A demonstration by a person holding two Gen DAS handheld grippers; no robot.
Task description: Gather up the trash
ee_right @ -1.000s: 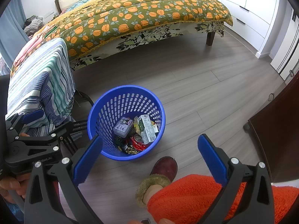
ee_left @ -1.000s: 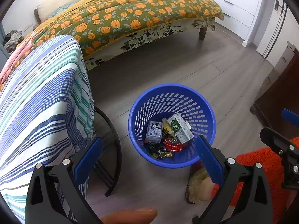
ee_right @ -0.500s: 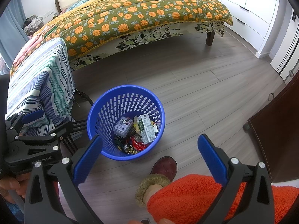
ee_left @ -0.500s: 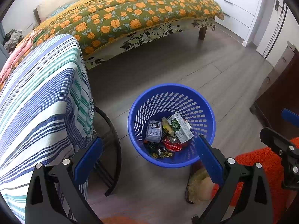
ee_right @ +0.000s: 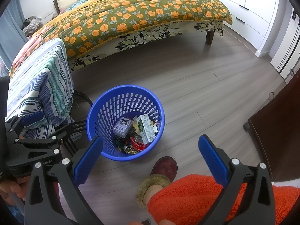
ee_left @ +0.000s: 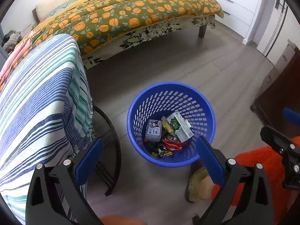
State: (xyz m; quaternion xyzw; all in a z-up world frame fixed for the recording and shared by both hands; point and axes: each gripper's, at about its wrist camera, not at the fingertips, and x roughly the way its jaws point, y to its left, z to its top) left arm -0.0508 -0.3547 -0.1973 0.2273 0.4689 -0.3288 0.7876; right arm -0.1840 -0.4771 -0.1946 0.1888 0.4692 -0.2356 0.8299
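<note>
A blue perforated trash basket (ee_left: 206,105) stands on the wood floor; it also shows in the right wrist view (ee_right: 105,110). Inside lie a green-and-white carton (ee_left: 179,126), a small grey box (ee_left: 153,130), a red can (ee_left: 171,141) and dark wrappers (ee_left: 161,151). My left gripper (ee_left: 148,159) is open and empty, held above the basket's near rim. My right gripper (ee_right: 150,155) is open and empty, above the floor just in front of the basket. The left gripper's body (ee_right: 37,146) shows at the left of the right wrist view.
A chair draped in striped cloth (ee_left: 37,97) stands left of the basket. A bed with an orange floral cover (ee_left: 131,15) fills the back. A dark wooden cabinet (ee_right: 277,131) is on the right. My foot in a maroon slipper (ee_right: 165,168) is beside the basket.
</note>
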